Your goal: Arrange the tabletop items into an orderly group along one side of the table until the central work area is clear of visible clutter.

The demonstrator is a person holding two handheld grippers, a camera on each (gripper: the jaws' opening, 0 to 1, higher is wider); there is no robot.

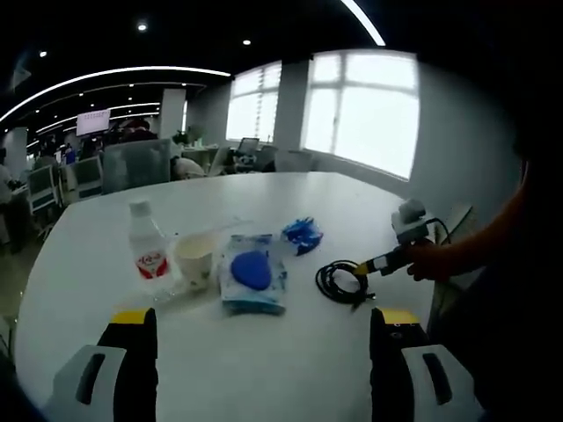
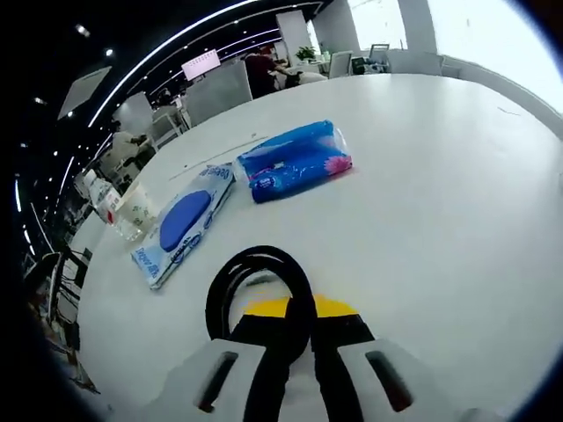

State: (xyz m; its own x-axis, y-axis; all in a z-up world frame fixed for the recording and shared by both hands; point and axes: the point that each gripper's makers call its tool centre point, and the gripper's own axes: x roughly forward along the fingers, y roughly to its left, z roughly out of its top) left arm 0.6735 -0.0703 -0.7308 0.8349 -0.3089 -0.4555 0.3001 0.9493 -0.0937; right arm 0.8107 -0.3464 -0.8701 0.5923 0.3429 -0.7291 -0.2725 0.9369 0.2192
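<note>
My left gripper [image 1: 264,330] hovers open over the near edge of the white table [image 1: 308,198], nothing between its jaws. Ahead lie a clear water bottle [image 1: 148,251] with a red label, a pale cup [image 1: 195,257], a flat wipes pack [image 1: 252,271] with a blue oval lid, and a blue tissue pack [image 1: 303,233]. Right of them is a coiled black cable [image 1: 339,283], with the hand-held right gripper [image 1: 365,266] at its edge. In the right gripper view my right gripper [image 2: 295,325] is shut on the black cable [image 2: 255,268]; the tissue pack [image 2: 295,161] and wipes pack [image 2: 186,220] lie beyond.
The cup [image 2: 136,211] and bottle [image 2: 101,198] stand at the far left of the right gripper view. A person's hand [image 1: 431,261] holds the right gripper at the table's right edge. Office chairs [image 1: 132,163] and desks stand behind the table, with bright windows [image 1: 361,110] beyond.
</note>
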